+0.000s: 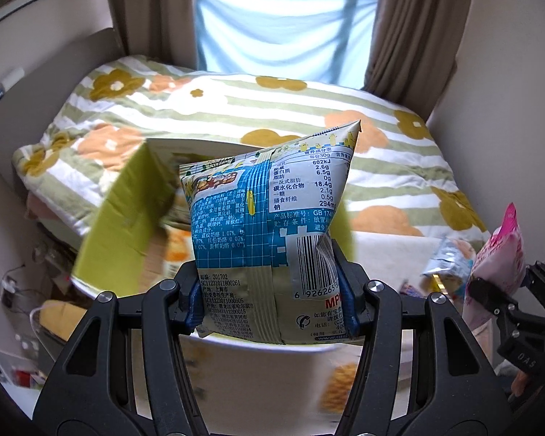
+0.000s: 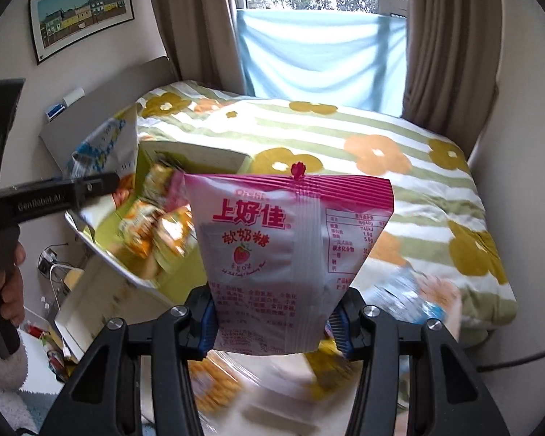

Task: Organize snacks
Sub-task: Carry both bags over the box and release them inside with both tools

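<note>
My left gripper (image 1: 270,290) is shut on the lower part of a blue and silver snack bag (image 1: 269,210), which stands upright with its barcode side toward the camera. My right gripper (image 2: 272,323) is shut on a pink and white strawberry candy bag (image 2: 283,250), also upright. Both bags hang in the air. Behind them a green-lined box (image 1: 120,225) lies tilted, with several orange snack packets (image 2: 152,225) inside. The right wrist view shows the left gripper (image 2: 109,183) and its blue bag (image 2: 105,145) at the left, over the box rim (image 2: 105,250).
A bed with a flowered striped cover (image 2: 345,134) fills the background under the window. Loose snack packets (image 1: 450,261) lie blurred on the white surface below. A person's hand (image 2: 7,283) holds the left gripper's handle. Cables and clutter sit on the floor at left.
</note>
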Demonstrator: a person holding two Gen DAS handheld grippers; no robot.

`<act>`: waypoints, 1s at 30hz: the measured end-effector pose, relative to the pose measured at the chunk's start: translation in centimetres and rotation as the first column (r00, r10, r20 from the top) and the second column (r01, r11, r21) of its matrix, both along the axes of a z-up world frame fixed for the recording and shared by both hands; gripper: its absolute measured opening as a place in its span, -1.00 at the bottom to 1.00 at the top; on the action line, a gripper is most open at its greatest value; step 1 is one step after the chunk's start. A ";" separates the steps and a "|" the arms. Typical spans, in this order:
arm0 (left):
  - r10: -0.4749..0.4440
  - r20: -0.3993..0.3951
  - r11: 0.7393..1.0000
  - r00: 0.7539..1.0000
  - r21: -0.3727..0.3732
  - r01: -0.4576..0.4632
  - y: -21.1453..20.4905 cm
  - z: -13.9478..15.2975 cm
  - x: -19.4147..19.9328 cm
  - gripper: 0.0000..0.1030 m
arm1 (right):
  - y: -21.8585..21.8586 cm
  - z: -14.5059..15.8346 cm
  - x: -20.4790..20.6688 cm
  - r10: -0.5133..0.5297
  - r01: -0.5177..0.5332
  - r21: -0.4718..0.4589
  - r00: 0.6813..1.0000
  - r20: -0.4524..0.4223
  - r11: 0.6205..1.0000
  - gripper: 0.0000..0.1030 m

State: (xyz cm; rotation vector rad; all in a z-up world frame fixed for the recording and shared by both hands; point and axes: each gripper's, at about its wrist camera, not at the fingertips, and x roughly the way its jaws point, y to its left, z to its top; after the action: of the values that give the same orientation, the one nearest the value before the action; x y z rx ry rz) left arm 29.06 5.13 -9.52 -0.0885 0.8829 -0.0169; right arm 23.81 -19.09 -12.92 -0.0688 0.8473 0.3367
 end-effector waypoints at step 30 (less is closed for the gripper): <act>-0.153 -0.149 0.986 0.977 0.045 0.161 13.0 -9.2 5.8 0.99 | 19.2 -5.8 8.9 -0.043 0.062 0.093 0.980 -0.196 0.994 -0.09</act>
State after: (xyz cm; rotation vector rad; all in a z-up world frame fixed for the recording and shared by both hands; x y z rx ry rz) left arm 34.91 18.17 -18.76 0.0334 1.0337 -0.1342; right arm 32.70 0.16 -18.77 0.0797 1.0219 0.3390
